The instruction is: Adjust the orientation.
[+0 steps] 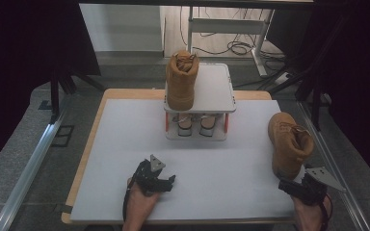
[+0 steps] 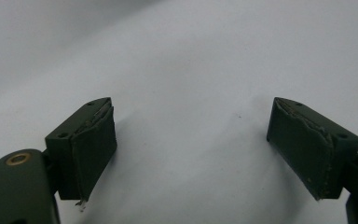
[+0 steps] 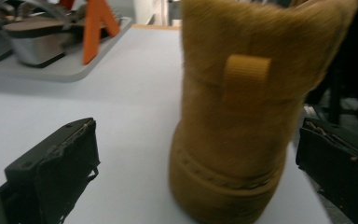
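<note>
the tan boot [image 1: 289, 142] stands upright near the right edge of the desk [image 1: 125, 159], its heel turned toward the person. the right gripper [image 1: 296, 186] sits just behind that heel, fingers [image 3: 60, 163] spread wide, one on each side of the boot [image 3: 235, 126] and not touching it. the left gripper [image 1: 160, 182] rests low near the desk's front edge, well apart from the boot, its fingers [image 2: 91, 144] also wide over bare surface. a second boot [image 1: 181, 79] stands on the small rack [image 1: 217, 91] at the far edge.
</note>
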### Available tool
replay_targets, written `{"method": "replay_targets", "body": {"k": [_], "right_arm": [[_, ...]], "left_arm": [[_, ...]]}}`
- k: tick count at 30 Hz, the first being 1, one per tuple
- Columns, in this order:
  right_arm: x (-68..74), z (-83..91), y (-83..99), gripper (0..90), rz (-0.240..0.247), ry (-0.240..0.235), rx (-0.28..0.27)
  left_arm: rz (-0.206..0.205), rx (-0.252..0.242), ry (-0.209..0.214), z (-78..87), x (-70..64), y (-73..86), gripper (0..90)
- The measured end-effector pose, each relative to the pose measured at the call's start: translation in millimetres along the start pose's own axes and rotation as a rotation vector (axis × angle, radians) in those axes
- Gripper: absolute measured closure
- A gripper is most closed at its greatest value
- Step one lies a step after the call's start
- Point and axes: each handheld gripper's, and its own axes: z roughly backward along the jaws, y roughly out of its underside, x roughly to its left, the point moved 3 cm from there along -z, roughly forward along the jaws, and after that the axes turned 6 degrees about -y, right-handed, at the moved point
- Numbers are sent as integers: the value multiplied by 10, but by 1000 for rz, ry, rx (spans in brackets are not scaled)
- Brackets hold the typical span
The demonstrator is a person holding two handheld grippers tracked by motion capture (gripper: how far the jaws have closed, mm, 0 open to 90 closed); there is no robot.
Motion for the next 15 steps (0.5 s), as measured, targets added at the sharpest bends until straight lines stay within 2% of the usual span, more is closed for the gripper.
{"method": "replay_targets", "body": {"k": [5,15], "right_arm": [[-61,-59,-58,0,-8,26,-19],[-146,-242,-135,0,-56,38,-46]], "left_arm": [[0,0,0,0,0,0,155],[0,-1,-1,0,-1,0,155]]}}
